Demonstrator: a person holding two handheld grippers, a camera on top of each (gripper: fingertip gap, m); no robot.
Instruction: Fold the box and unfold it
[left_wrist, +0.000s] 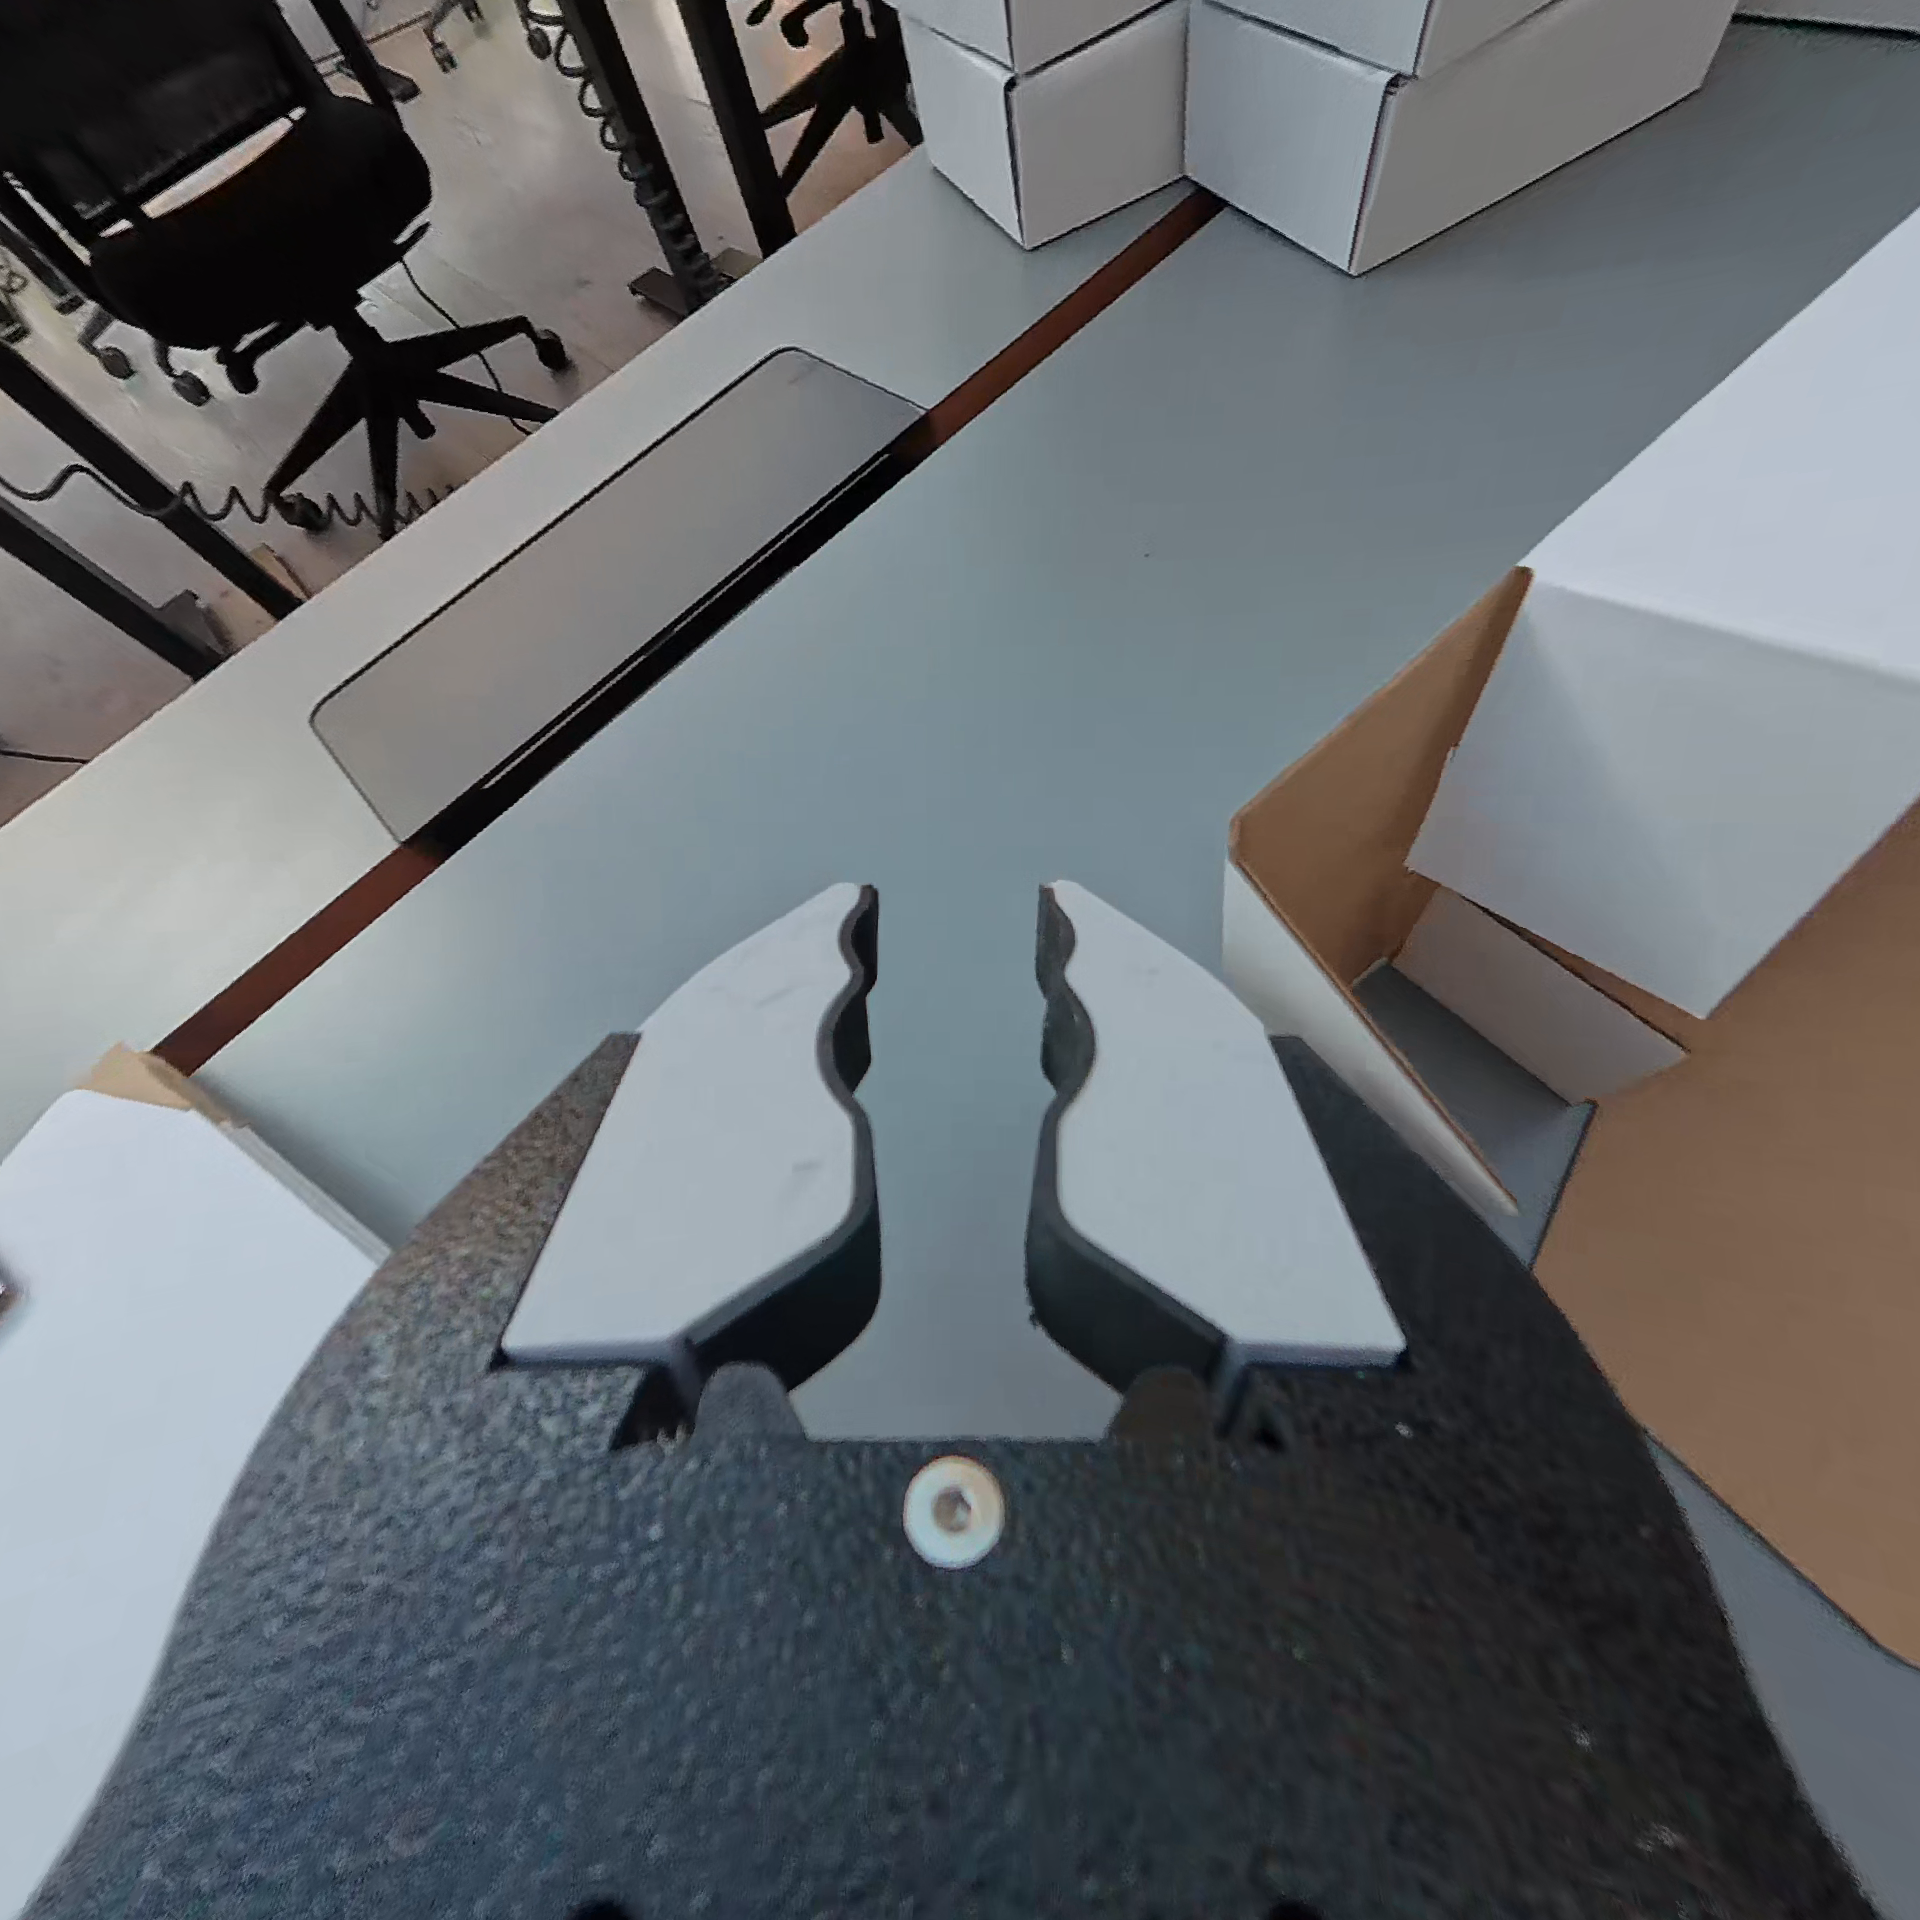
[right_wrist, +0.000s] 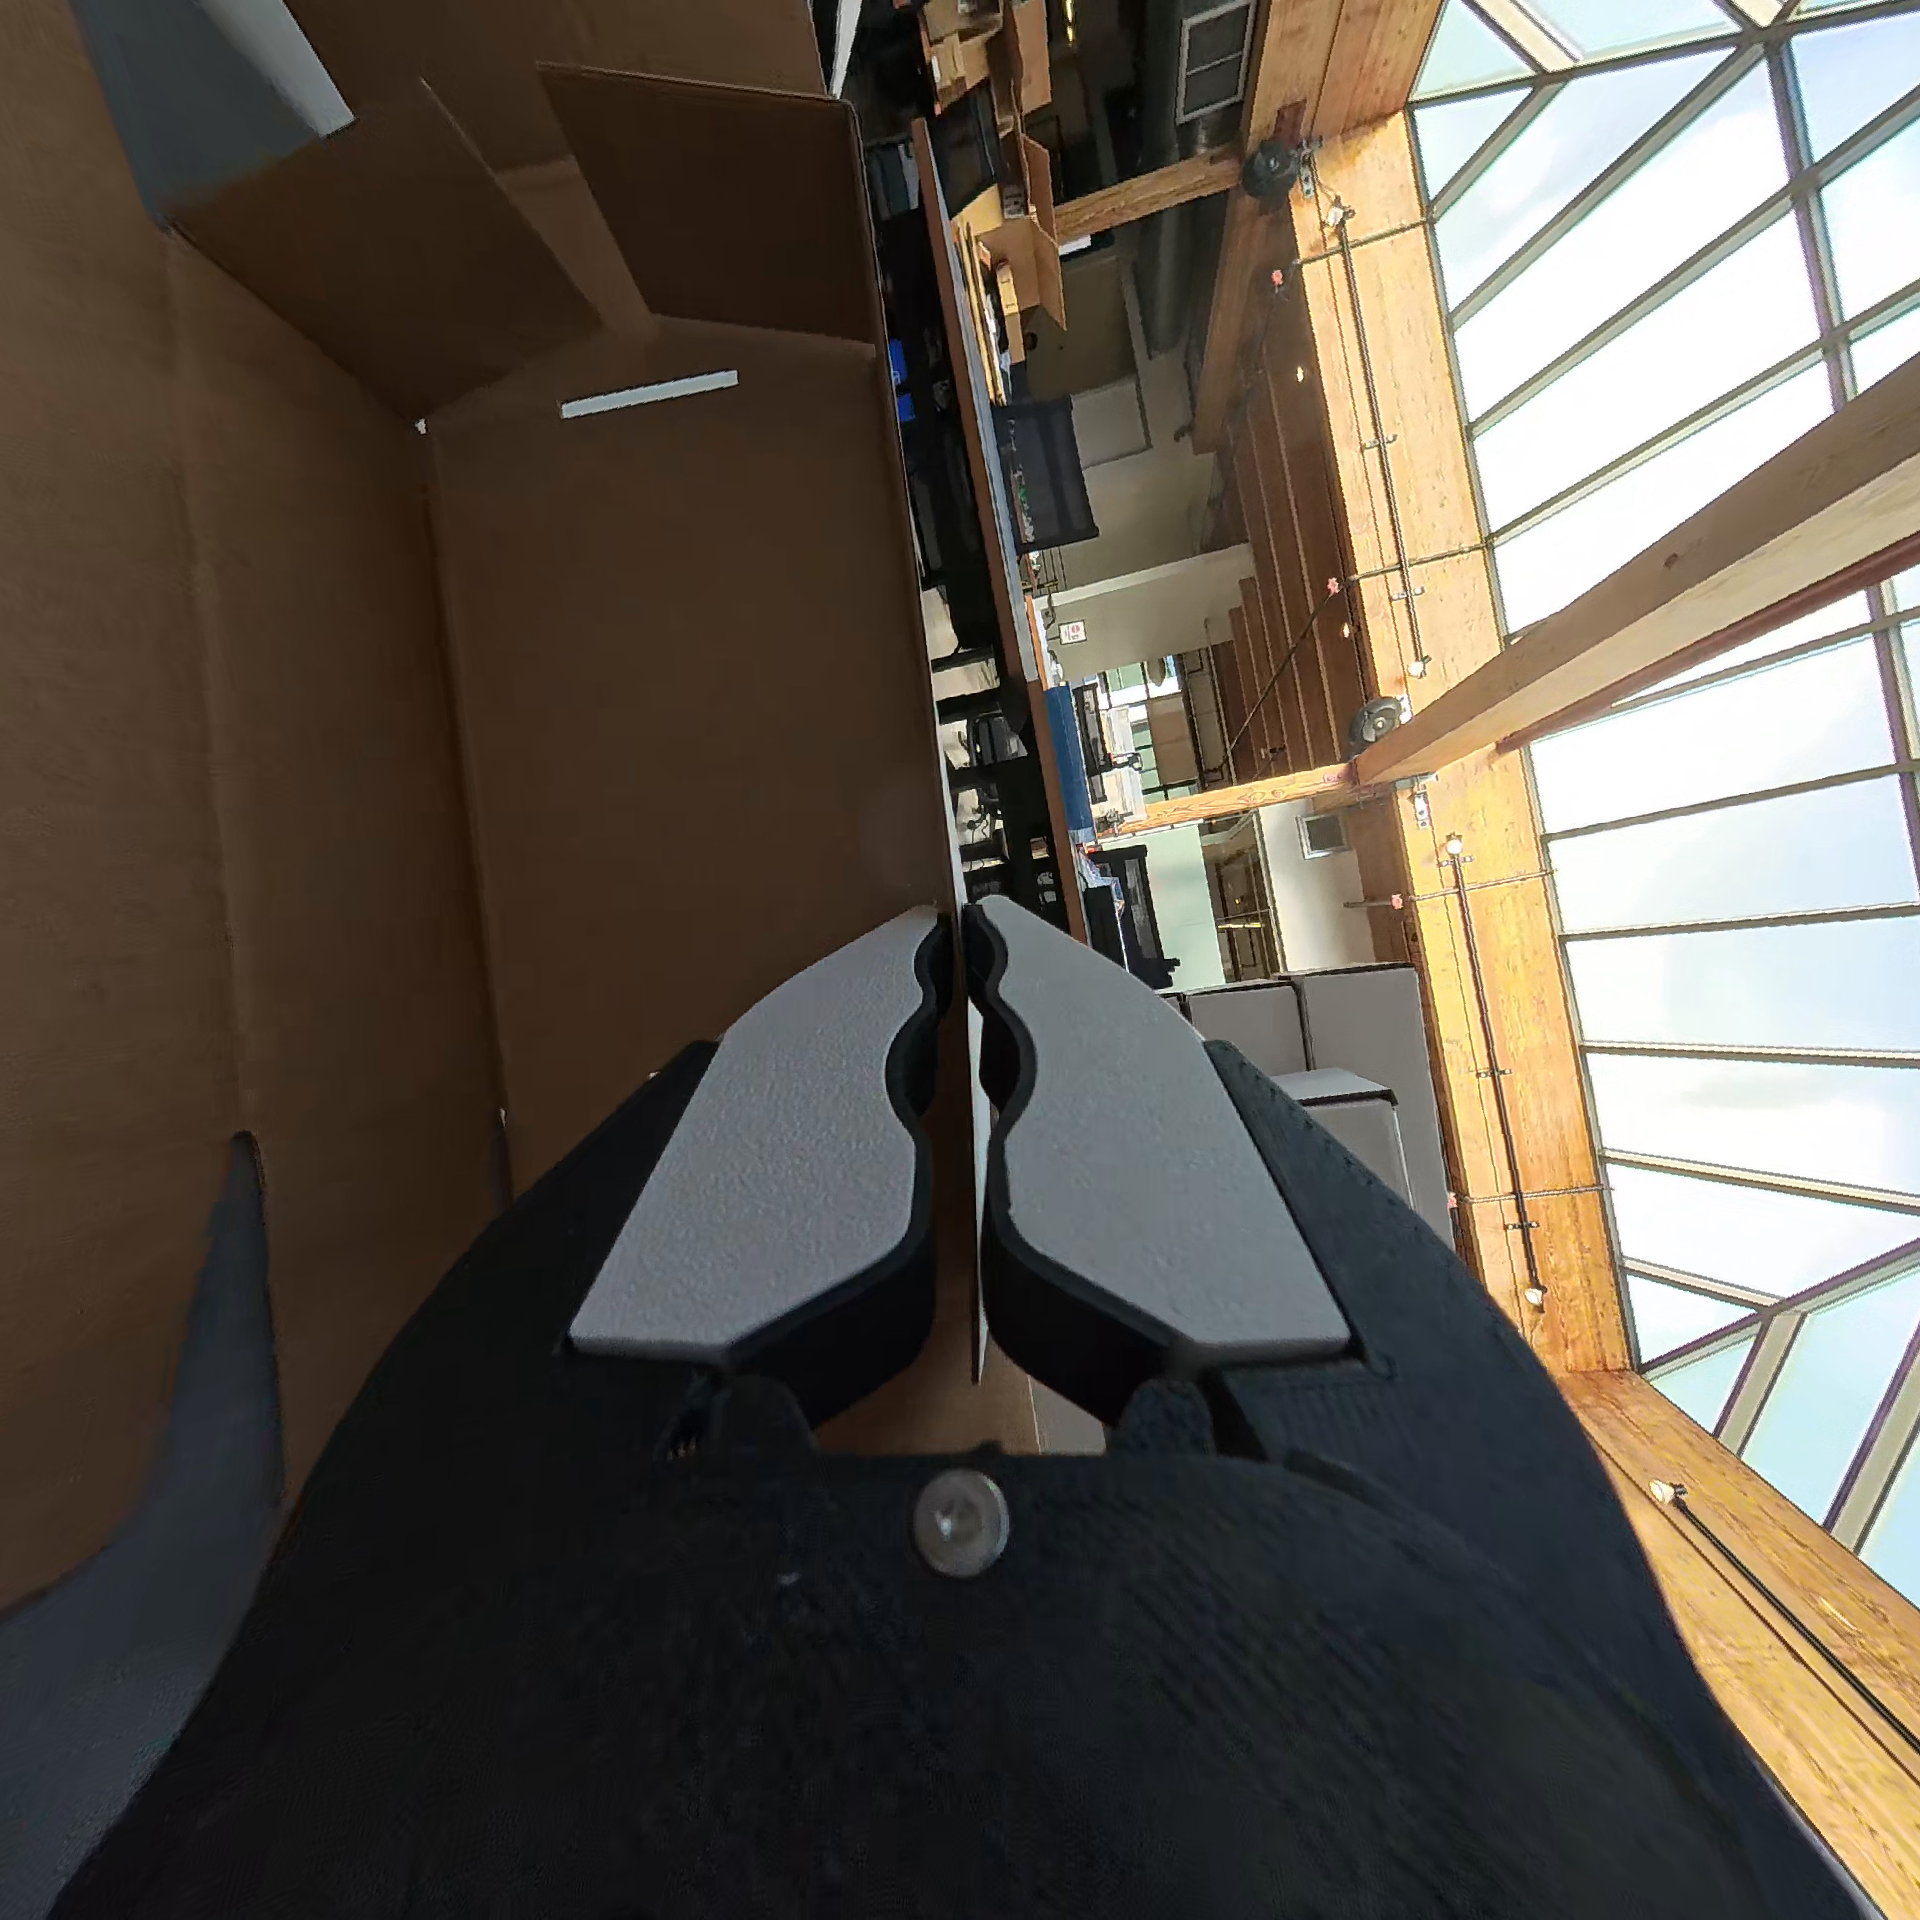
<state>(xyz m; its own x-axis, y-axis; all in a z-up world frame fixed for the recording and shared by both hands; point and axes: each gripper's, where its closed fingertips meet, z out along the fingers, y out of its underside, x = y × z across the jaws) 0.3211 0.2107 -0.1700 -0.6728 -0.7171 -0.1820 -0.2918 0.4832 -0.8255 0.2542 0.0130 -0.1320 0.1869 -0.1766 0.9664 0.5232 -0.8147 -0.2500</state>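
Note:
The box is cardboard, brown inside and white outside, partly folded. In the left wrist view it (left_wrist: 1714, 1195) lies at the right on the grey table, with a raised side flap. My left gripper (left_wrist: 956, 904) is open and empty over bare table, left of the box. In the right wrist view, turned sideways, the box's brown inside (right_wrist: 623, 675) fills the left half. My right gripper (right_wrist: 958, 920) is shut on the thin edge of an upright box wall, which runs between the two fingers.
Several folded white boxes (left_wrist: 1195, 114) stand stacked at the table's far end. Another white box (left_wrist: 135, 1351) sits at the near left. A grey cable hatch (left_wrist: 582, 613) is set in the table edge. Office chairs (left_wrist: 260, 229) stand beyond on the floor.

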